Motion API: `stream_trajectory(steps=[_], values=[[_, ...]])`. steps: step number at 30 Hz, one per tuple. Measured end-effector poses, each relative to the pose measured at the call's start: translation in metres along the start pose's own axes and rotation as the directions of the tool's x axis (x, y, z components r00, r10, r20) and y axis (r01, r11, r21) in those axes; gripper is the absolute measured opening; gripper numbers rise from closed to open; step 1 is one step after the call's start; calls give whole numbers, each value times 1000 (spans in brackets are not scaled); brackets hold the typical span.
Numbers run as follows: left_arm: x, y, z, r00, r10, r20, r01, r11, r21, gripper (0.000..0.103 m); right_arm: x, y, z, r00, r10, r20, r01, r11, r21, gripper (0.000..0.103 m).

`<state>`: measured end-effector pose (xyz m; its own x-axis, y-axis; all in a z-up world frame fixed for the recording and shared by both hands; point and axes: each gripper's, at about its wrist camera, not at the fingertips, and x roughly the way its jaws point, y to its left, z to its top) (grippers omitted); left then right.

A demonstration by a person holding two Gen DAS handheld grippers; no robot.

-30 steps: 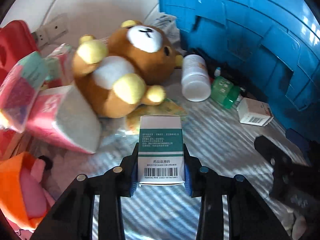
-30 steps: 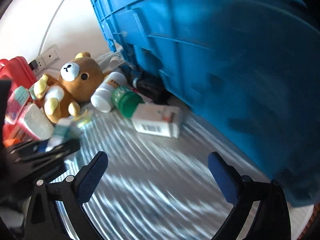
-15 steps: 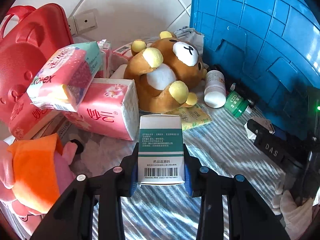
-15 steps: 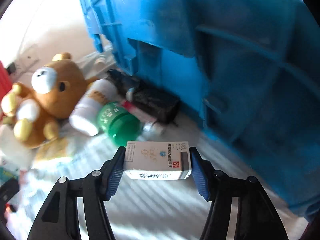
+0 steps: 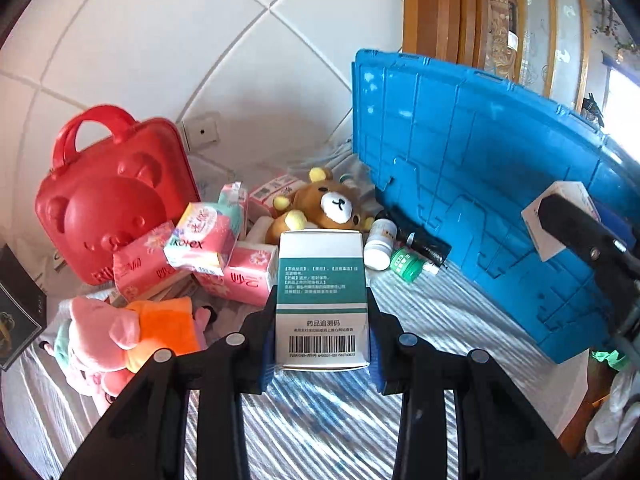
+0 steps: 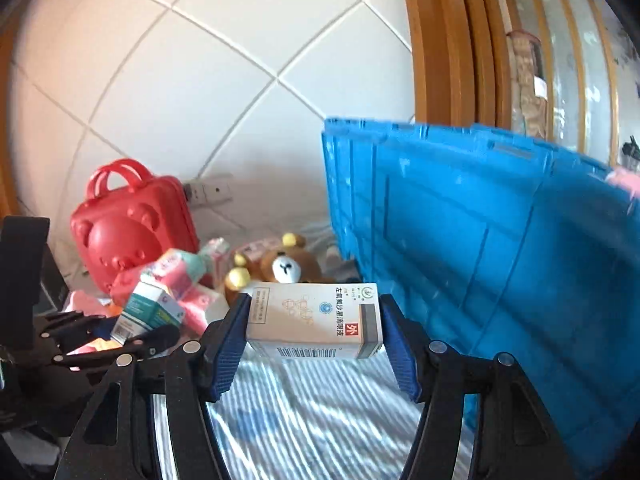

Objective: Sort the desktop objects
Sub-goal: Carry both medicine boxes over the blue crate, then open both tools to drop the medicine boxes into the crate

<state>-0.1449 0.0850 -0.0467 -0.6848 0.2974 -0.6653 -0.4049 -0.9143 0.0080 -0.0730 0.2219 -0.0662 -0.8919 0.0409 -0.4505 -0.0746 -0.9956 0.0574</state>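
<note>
My left gripper (image 5: 322,344) is shut on a white-and-green medicine box (image 5: 322,296), held upright with its barcode toward the camera, high above the striped tabletop. My right gripper (image 6: 314,330) is shut on a white medicine box (image 6: 316,320) gripped by its ends, also lifted. In the left wrist view the right gripper and its white box (image 5: 560,208) show at the right, in front of the blue crate (image 5: 500,184). In the right wrist view the left gripper and its green box (image 6: 146,312) show at the left.
The blue crate (image 6: 480,248) stands at the right. On the striped cloth lie a brown bear plush (image 5: 324,208), a white bottle (image 5: 378,246), a green jar (image 5: 406,264), pink tissue packs (image 5: 208,236), a red bear-shaped case (image 5: 112,200) and a pink plush (image 5: 120,336).
The right gripper went from open to shut on the white box and lifted it. Both grippers rose well above the table with their boxes, so the wall and crate rim now show.
</note>
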Motion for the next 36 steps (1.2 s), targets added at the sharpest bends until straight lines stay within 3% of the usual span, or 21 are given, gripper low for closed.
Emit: stream_trajectory(steps=[7,13,18,24,28,36], values=[[-55,-56,47,990,-46,133,40,998,48,35,-69,-28,55,992,8,124,-2,999,-48,63],[-78,-124,98,970,-124,208,99,987,126,35,-100,-79,94,993,-19,115,24,999,-46,63],[-71,-189,129,963,-208,172,171,963,207,35,-105,-145,118,996,-70,48,73,996,-45,63],[-49,-264,145,959,-272,75,239,924,300,35,-94,-228,116,994,-73,-75,71,997,-32,63],[-34,-299,146,964,-266,24,243,909,340,35,-91,-265,105,987,-66,-148,58,997,-56,63],[-22,-333,150,973,-231,6,215,913,347,35,-77,-317,99,981,-117,-157,108,992,-67,63]])
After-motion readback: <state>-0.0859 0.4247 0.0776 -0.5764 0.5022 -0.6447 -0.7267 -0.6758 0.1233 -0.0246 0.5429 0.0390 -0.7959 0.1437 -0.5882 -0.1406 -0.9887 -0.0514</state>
